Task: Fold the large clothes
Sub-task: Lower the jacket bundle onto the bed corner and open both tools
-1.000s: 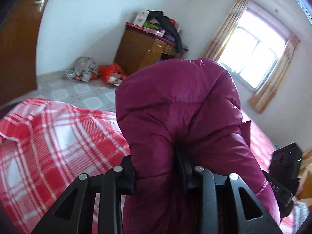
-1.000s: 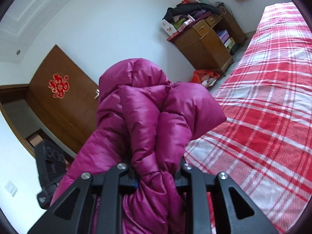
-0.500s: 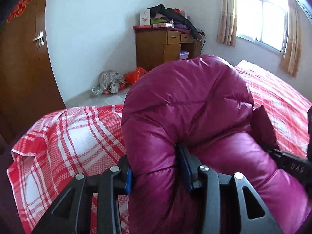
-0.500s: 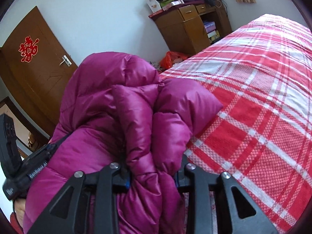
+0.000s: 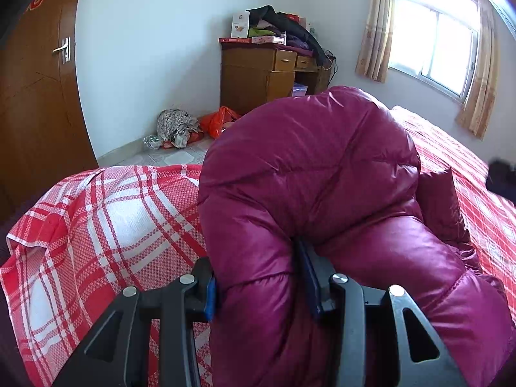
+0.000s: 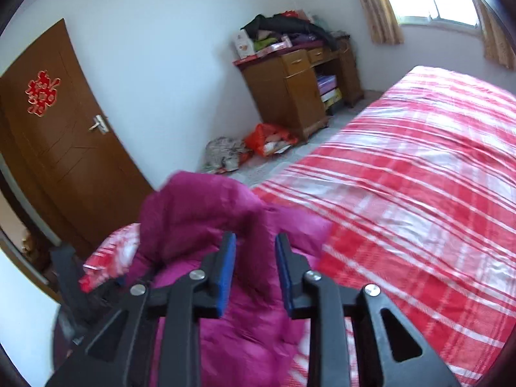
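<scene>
A magenta puffer jacket (image 5: 316, 174) is bunched up over the near corner of the bed with the red plaid cover (image 5: 106, 213). My left gripper (image 5: 258, 277) is shut on a thick fold of the jacket, which bulges up between and above its fingers. In the right wrist view the jacket (image 6: 200, 213) lies lower on the bed corner, blurred. My right gripper (image 6: 254, 258) is open, its blue pads (image 6: 225, 274) apart, just above the jacket with nothing held. The left gripper's body (image 6: 67, 271) shows at the far left.
The plaid bed (image 6: 419, 174) stretches to the right. A wooden cabinet (image 6: 290, 93) piled with clothes stands by the wall. Bags (image 6: 267, 135) lie on the floor. A brown door (image 6: 64, 148) is on the left and a curtained window (image 5: 432, 51) on the right.
My right gripper has opened and let go of the jacket, which has dropped down onto the bed corner. My left gripper keeps its hold and both views have tilted lower.
</scene>
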A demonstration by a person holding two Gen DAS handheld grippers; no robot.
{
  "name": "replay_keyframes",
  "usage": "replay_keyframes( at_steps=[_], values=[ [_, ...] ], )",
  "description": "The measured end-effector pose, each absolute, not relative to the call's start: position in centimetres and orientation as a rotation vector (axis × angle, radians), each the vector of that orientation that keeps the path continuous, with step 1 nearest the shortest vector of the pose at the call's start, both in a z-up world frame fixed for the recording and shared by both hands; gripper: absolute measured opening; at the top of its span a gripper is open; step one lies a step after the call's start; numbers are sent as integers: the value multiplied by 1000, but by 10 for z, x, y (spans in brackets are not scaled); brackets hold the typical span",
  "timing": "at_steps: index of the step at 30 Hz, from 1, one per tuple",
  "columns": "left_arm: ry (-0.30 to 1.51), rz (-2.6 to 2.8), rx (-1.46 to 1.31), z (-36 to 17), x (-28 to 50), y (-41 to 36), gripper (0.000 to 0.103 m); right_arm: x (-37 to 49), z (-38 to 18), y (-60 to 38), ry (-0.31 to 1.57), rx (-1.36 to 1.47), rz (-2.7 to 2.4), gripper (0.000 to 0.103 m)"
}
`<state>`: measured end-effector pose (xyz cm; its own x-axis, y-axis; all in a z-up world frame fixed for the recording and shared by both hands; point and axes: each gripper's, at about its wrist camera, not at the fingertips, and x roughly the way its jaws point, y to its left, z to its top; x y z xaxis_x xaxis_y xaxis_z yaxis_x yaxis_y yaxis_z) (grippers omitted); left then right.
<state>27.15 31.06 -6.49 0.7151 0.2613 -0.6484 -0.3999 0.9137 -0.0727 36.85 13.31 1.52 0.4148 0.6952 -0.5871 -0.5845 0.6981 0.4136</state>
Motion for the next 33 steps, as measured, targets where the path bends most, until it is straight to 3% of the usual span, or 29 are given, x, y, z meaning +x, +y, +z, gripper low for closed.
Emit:
replay_keyframes(
  at_steps=[6, 8, 10, 12, 17, 27, 30, 32, 33],
  values=[
    [692, 368, -219, -63, 271, 311, 48, 377, -41, 168, 1005, 118, 642, 31],
    [695, 377, -241, -62, 270, 313, 57, 371, -56, 159, 980, 169, 617, 25],
    [709, 390, -284, -61, 269, 321, 73, 361, -62, 156, 921, 148, 598, 24],
    [724, 390, -348, -60, 267, 330, 79, 351, -70, 159, 868, 112, 577, 24],
    [743, 387, -341, -47, 261, 327, 80, 327, -79, 172, 741, -63, 522, 24],
    [734, 484, -217, -22, 218, 296, 80, 312, -70, 177, 743, -103, 517, 27],
    [736, 476, -210, -21, 201, 289, 80, 283, -52, 157, 699, -52, 484, 39],
    [742, 470, -186, -20, 192, 282, 80, 257, -46, 143, 652, -12, 500, 65],
    [743, 465, -169, -20, 188, 277, 80, 246, -43, 138, 642, -7, 511, 67]
  ],
)
